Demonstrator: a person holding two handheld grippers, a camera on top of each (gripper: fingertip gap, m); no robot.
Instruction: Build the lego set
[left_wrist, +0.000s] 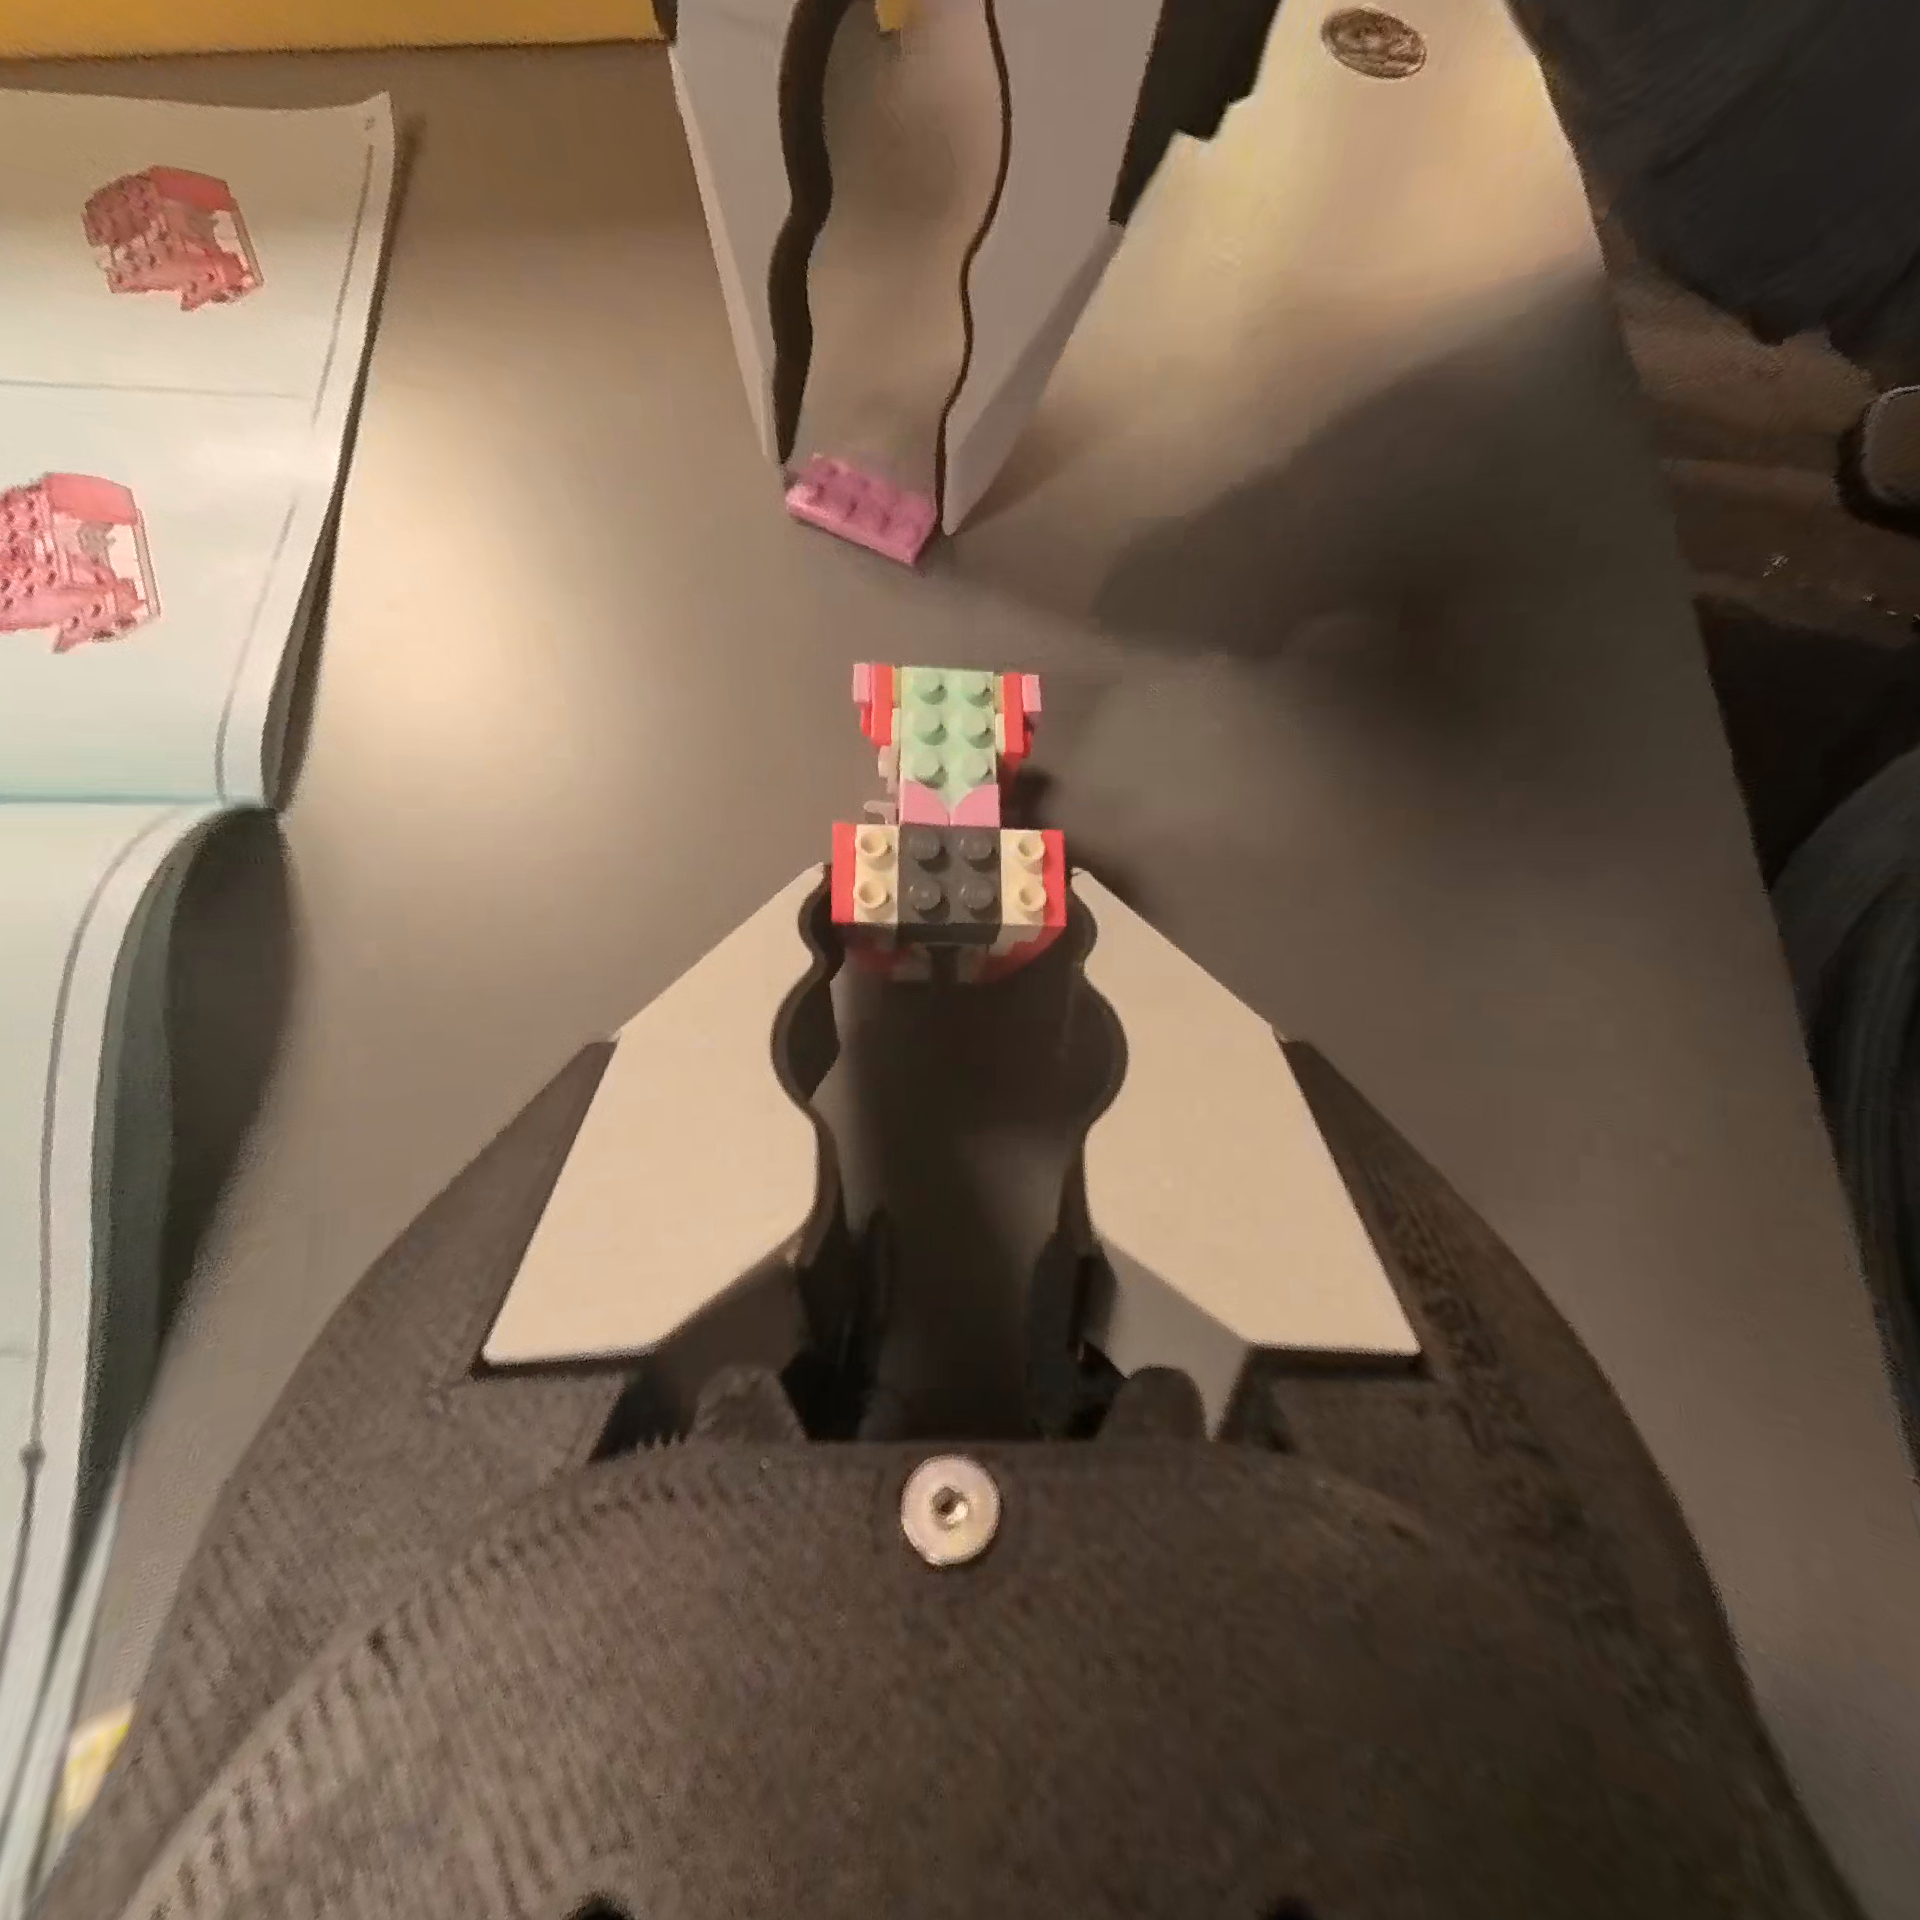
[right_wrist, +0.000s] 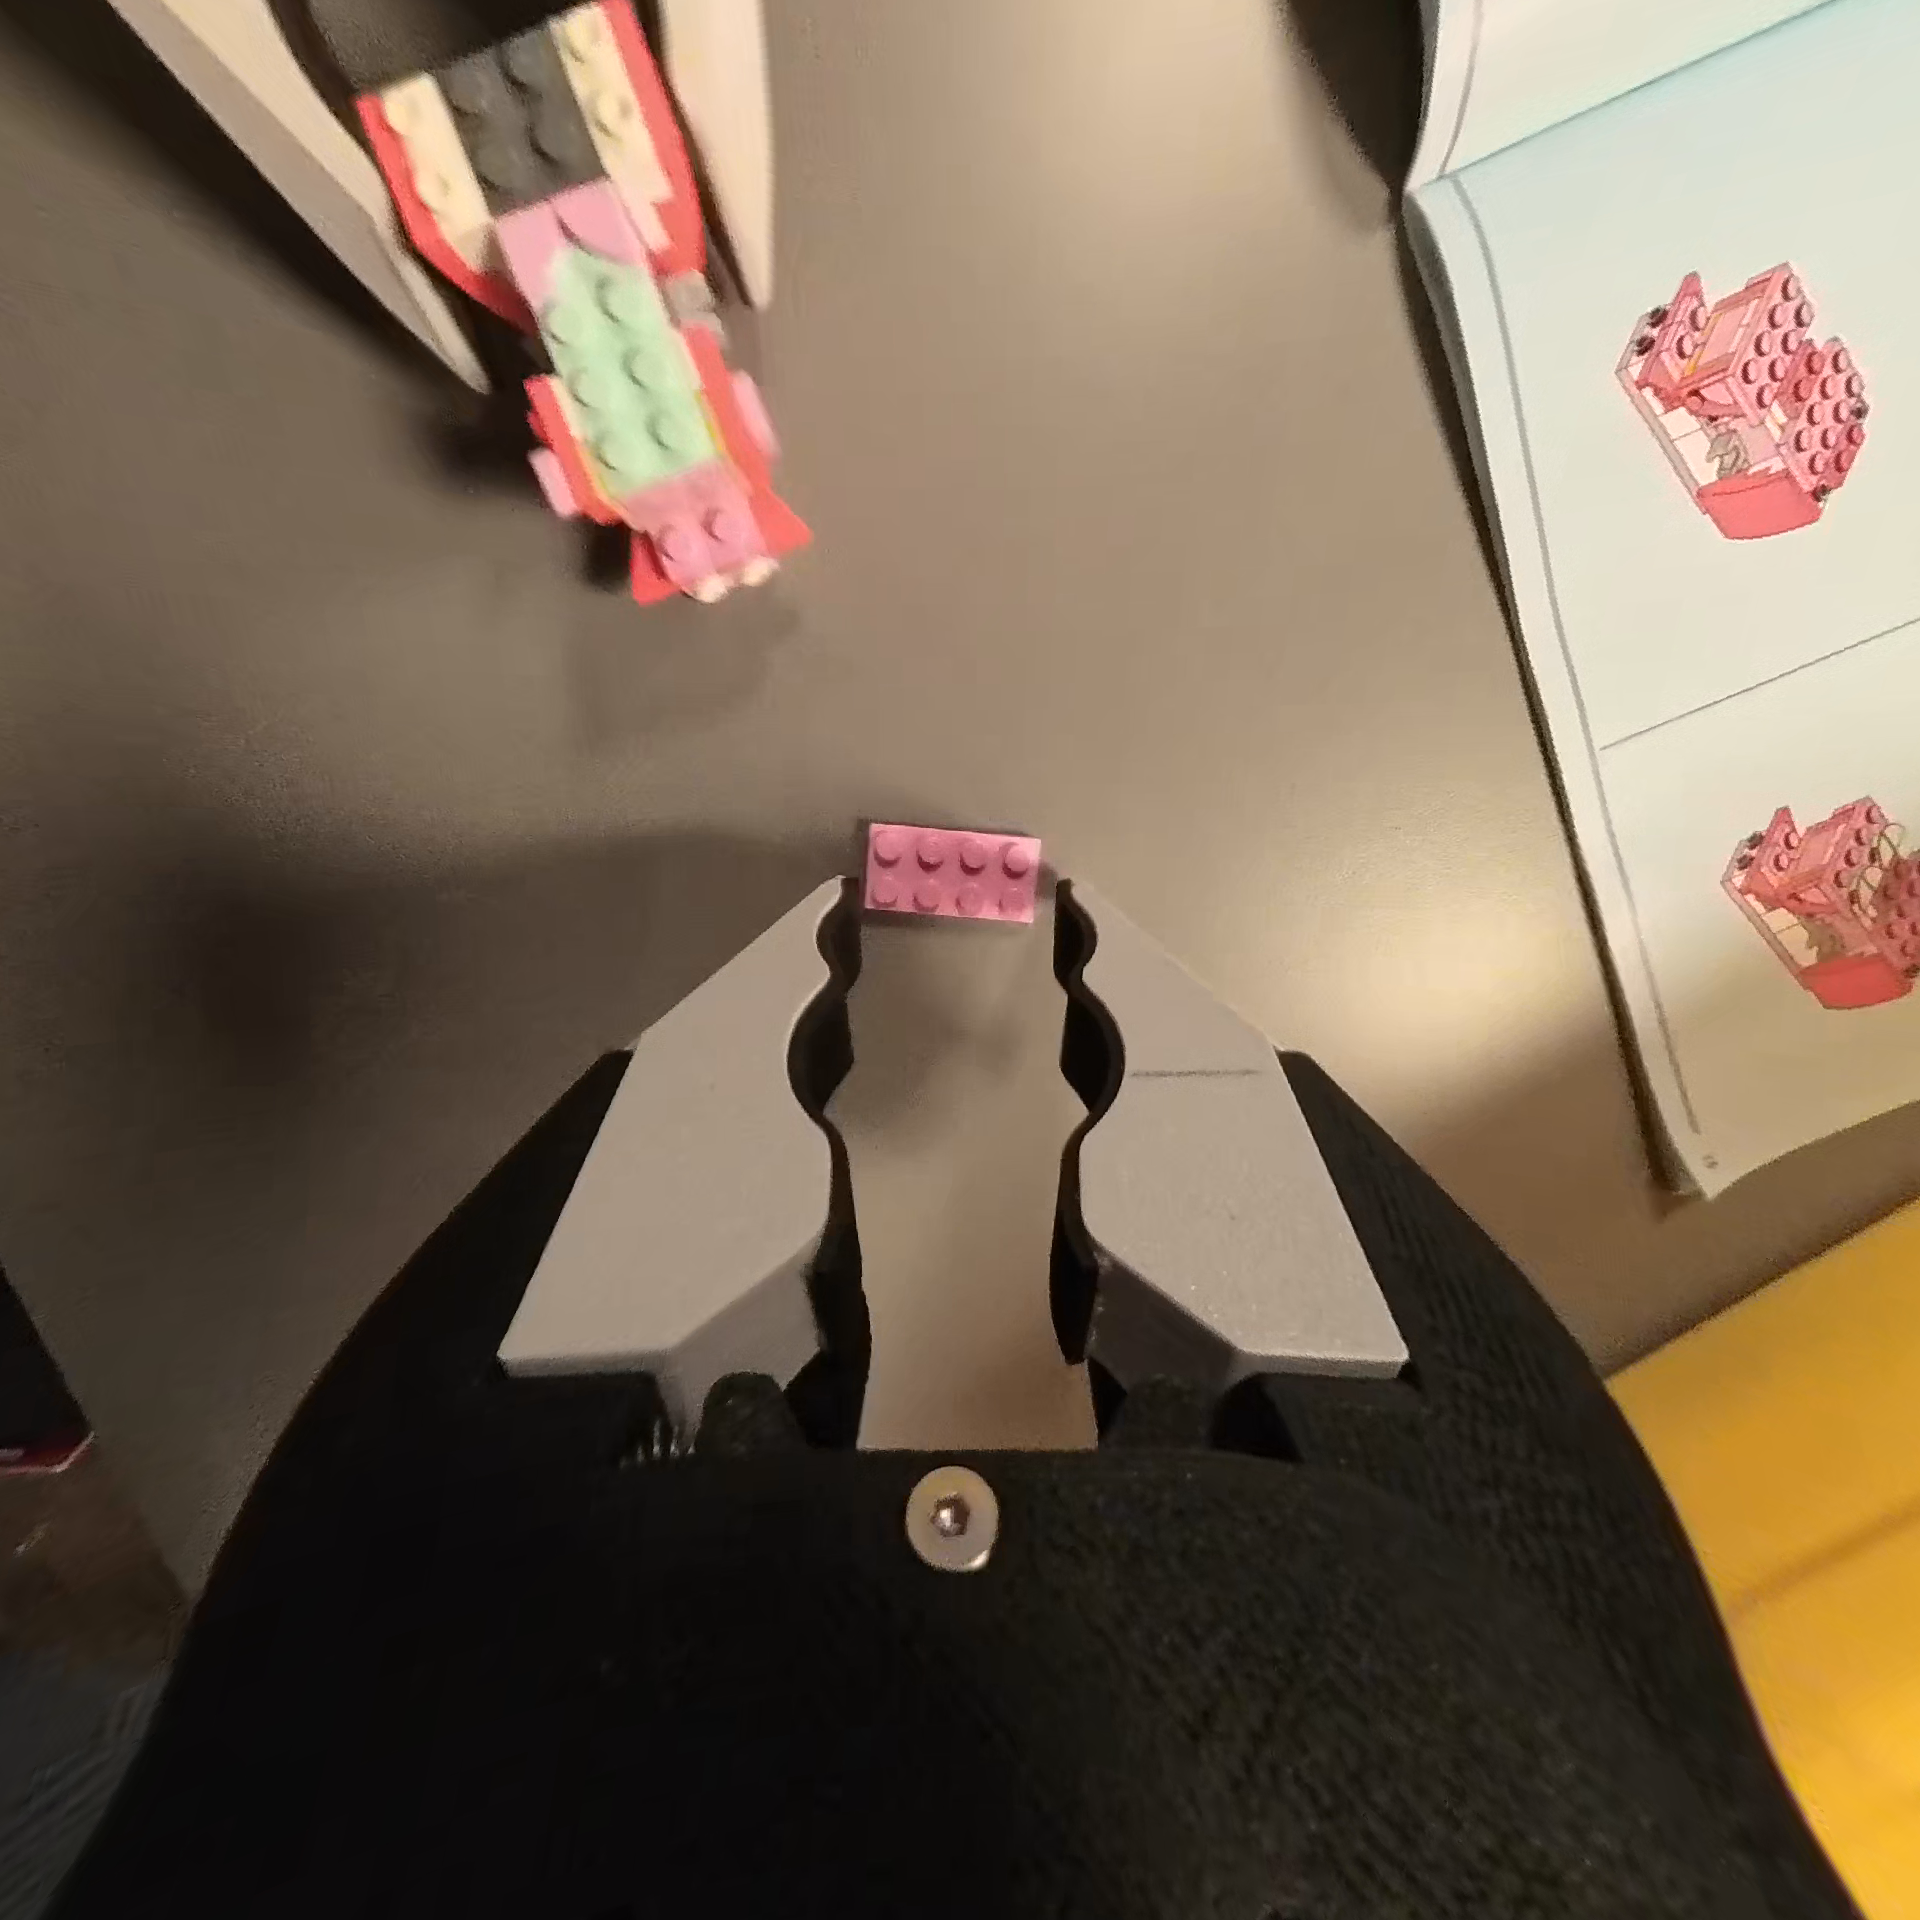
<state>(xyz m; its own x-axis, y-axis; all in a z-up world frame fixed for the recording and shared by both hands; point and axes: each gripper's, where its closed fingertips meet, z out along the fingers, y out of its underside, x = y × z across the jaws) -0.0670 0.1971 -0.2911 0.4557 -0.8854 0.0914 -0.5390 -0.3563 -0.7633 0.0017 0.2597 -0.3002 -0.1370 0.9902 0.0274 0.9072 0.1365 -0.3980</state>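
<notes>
LEFT WRIST VIEW
Left hand-held gripper: fingers clamped on the near end of a brick model, one on each red side.
Model: red sides, tan and black studs near the fingers, a mint strip farther out; it sticks out forward over the dark worktop.
Right hand-held gripper: farther off, pointing this way, a pink plate at its tips.
Booklet: open on the worktop at left, with pink model drawings.

RIGHT WRIST VIEW
Right hand-held gripper: fingers closed on the two short ends of the pink plate, studs up, above the worktop.
Left hand-held gripper: upper left, gripping the model.
Booklet: at right.
Yellow surface: lower right.
</notes>
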